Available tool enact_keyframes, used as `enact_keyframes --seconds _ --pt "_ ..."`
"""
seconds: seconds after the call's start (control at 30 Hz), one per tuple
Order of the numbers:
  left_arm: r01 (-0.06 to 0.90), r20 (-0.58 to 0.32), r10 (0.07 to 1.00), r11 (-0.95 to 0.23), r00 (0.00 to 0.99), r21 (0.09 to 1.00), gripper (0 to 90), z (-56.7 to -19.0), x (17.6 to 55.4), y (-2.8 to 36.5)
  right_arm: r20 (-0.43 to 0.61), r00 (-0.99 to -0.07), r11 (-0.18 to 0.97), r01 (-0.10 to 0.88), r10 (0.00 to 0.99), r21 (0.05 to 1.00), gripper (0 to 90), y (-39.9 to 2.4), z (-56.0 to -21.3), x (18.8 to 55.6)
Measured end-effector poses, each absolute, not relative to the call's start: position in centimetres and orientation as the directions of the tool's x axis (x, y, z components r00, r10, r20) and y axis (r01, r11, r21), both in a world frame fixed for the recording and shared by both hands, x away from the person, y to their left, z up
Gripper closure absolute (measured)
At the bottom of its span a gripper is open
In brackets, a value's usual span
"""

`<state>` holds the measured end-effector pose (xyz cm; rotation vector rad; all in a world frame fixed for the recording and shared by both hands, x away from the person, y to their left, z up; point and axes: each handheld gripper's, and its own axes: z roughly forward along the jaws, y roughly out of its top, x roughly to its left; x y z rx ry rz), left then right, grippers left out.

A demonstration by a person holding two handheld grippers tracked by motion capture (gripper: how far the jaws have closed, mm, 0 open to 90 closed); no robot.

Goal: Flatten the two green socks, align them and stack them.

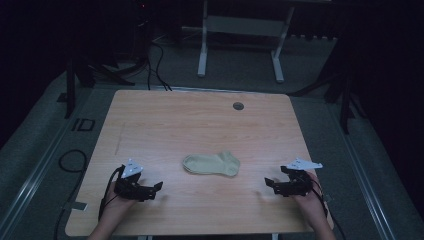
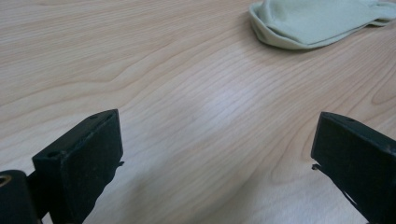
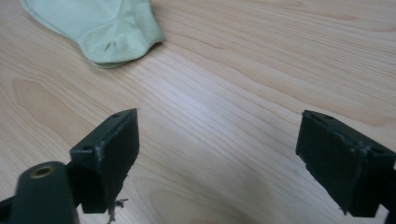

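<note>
High view, pale green sock [image 1: 211, 164] flat mid-worktop [image 1: 200, 120], left tool [image 1: 159, 186] and right tool [image 1: 267, 182] flanking it, well apart, left gripper view, jaws wide, nothing between, sock [image 2: 317, 21] ahead, right gripper view, jaws wide, bare wood between, sock [image 3: 98, 28] ahead.

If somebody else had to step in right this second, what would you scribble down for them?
Left tool: jaws wide open, empty, low over the table, left of the sock.
Right tool: jaws wide open, empty, right of the sock.
Sock: pale green, lying flat at the table's middle, between the two tools, touched by neither.
Done: nothing that can be seen on the sock so far.
Left: probably bring both tools in to its two ends and take hold.
</note>
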<state>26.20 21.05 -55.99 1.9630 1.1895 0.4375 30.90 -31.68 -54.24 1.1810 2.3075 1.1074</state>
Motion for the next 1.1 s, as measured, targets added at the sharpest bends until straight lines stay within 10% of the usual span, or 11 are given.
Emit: enact_keyframes --seconds 1.1 --pt "0.559 -0.151 0.919 -0.086 0.364 0.825 2.4 -55.7 21.6 28.0 0.083 -0.416 0.190 0.573 0.906 0.797 13.6 -38.2 -55.6 26.4"
